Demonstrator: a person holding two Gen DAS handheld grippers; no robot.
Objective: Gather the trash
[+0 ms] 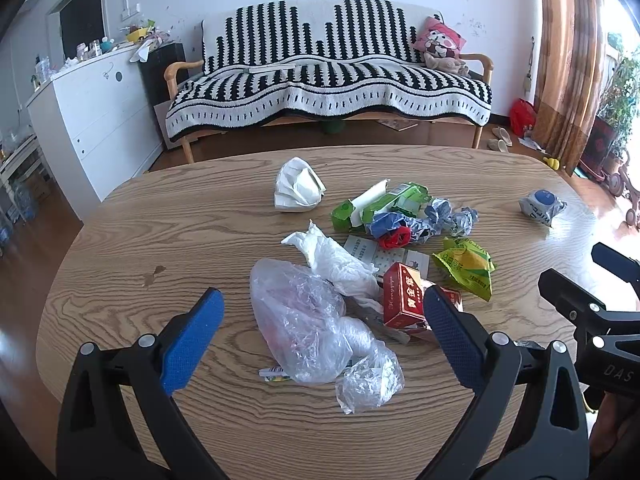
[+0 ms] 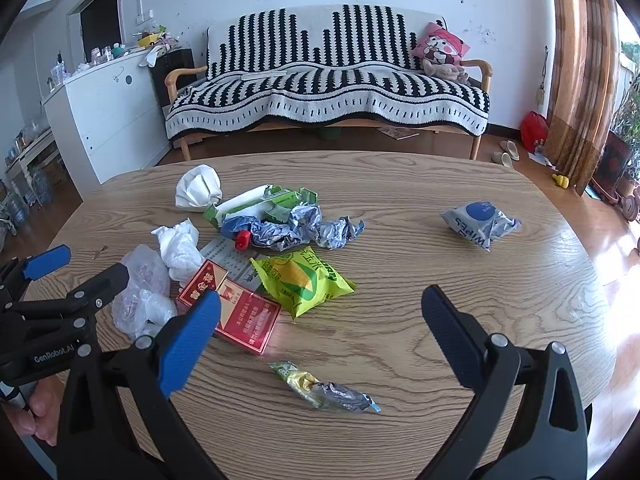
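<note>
We see our left gripper point(image 1: 322, 312) spread wide and gripping nothing above the clear plastic bag point(image 1: 308, 328), whose long axis runs from far-left to near-right on the wooden table point(image 1: 120, 240). Just right of it, a white tissue point(image 1: 340, 260) and red carton point(image 1: 402, 296) crowd close. Our right gripper point(image 2: 320, 312) also gapes, unloaded, over bare wood, the crumpled foil wrapper point(image 2: 328, 390) lying slantwise between its fingers. Further right, the wipes packet point(image 2: 478, 220) sits well apart, with open tabletop around it
</note>
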